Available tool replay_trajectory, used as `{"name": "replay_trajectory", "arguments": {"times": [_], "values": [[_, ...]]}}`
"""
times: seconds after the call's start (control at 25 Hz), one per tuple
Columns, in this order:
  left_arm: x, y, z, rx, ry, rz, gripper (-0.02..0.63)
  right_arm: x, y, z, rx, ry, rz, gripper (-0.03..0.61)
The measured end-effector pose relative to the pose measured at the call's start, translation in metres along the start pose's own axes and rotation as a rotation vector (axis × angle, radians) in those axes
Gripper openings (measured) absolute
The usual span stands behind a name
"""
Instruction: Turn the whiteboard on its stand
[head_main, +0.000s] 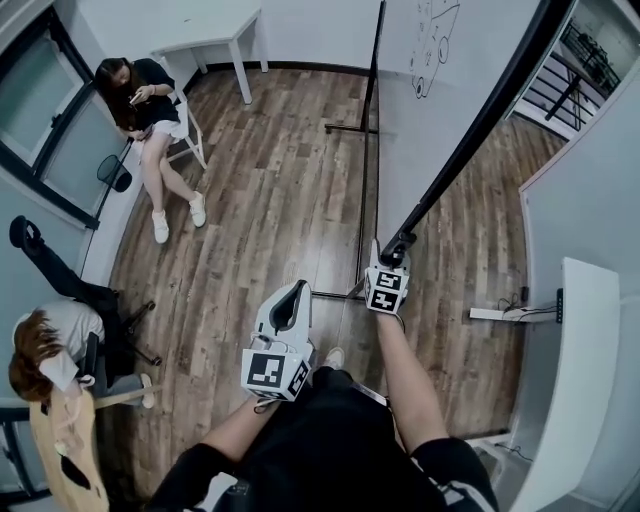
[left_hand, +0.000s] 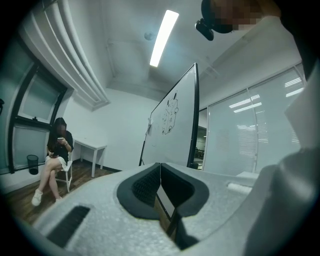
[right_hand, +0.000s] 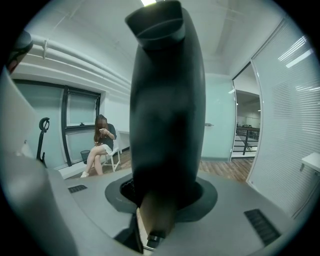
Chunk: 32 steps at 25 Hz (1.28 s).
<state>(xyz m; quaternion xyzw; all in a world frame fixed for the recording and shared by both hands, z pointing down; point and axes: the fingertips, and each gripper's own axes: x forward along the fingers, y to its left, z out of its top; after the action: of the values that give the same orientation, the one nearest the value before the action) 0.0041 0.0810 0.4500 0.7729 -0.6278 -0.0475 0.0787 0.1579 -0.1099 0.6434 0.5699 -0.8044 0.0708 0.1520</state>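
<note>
The whiteboard stands just ahead of me and to my right. It is a smooth white panel with a few line doodles near its top, tipped over at a slant on its stand of thin black metal tubes. A rounded, matte black frame runs along its near edge, coming down diagonally to my right tongs. Those are partly spread and clamped on that frame, which fills the gap between the dark pads in the right gripper view. My left tongs are off to the side of the board, touching nothing. Their ribbed black pads are pressed together at the tips and hold nothing. Below is a glossy wood-plank floor. Farther off, a person sits by a white table.
</note>
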Motion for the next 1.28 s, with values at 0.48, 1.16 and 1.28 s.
{"name": "replay_trajectory", "arguments": {"times": [0.48,1.16,1.28], "values": [[-0.034,0.013,0.014,-0.018,0.033,-0.129,0.018,-0.064,0.023,-0.002,-0.01,0.014,-0.035,0.144],[-0.097,0.013,0.026,-0.028,0.06,-0.276,0.018,-0.192,0.075,-0.02,-0.008,0.007,-0.058,0.145],[-0.124,-0.007,-0.008,-0.014,0.054,-0.303,0.018,-0.218,0.073,-0.064,0.005,-0.013,-0.059,0.146]]}}
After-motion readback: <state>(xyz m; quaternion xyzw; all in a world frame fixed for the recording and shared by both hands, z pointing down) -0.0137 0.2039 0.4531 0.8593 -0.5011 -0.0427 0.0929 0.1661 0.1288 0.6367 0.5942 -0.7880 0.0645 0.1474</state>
